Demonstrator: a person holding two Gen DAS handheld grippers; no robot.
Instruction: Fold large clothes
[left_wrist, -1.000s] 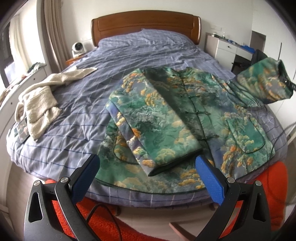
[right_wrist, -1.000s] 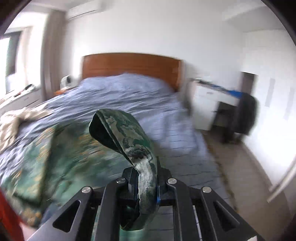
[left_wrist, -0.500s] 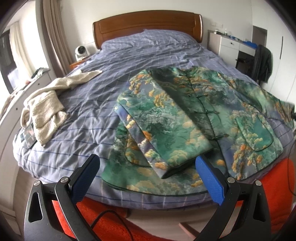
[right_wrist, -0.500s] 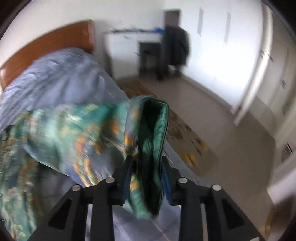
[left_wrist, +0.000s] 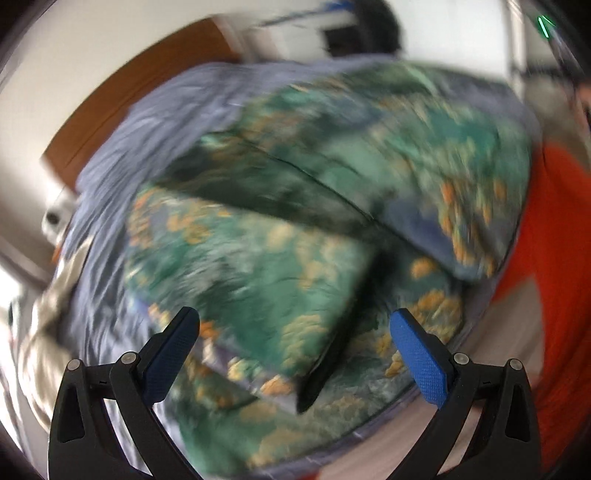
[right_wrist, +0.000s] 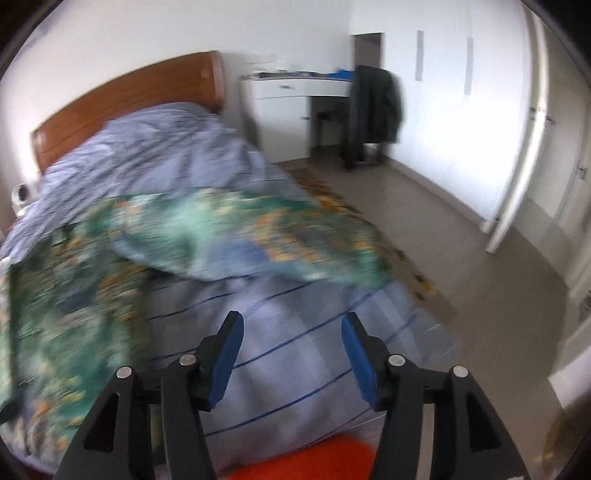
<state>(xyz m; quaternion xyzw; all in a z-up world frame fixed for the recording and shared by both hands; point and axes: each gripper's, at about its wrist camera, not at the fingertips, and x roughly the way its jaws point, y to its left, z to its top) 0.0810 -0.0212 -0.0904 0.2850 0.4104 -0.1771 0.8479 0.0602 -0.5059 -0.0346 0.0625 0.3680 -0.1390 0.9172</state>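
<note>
Broadly: a wide bed (right_wrist: 184, 147) under a blue-grey checked duvet (right_wrist: 303, 343), with a brown wooden headboard (right_wrist: 122, 99) against the white wall. Beyond its far side, a white dresser (right_wrist: 284, 110) and a dark coat (right_wrist: 376, 107) hung over a chair; pale wardrobe doors (right_wrist: 554, 166) along the right.

Spread over the duvet, a green floral jacket (left_wrist: 332, 192) — heavily smeared by motion blur in both views. One sleeve (left_wrist: 251, 280) folded across the front, its dark cuff edge pointing toward the left camera. Other sleeve (right_wrist: 258, 236) stretched out sideways toward the bed's edge, lying free on the duvet in the right wrist view. At the left margin of the left view, a cream knit garment (left_wrist: 44, 332), only a blur. Orange-red fabric (left_wrist: 554, 258) along the right edge of that view, and again low in the right one.

Left gripper (left_wrist: 295, 354) spread wide above the folded sleeve's cuff end, blue pads (left_wrist: 421, 358) apart and grasping nothing. Right gripper (right_wrist: 291, 354) likewise released — pads parted over bare duvet just short of the outstretched sleeve, not touching it.
</note>
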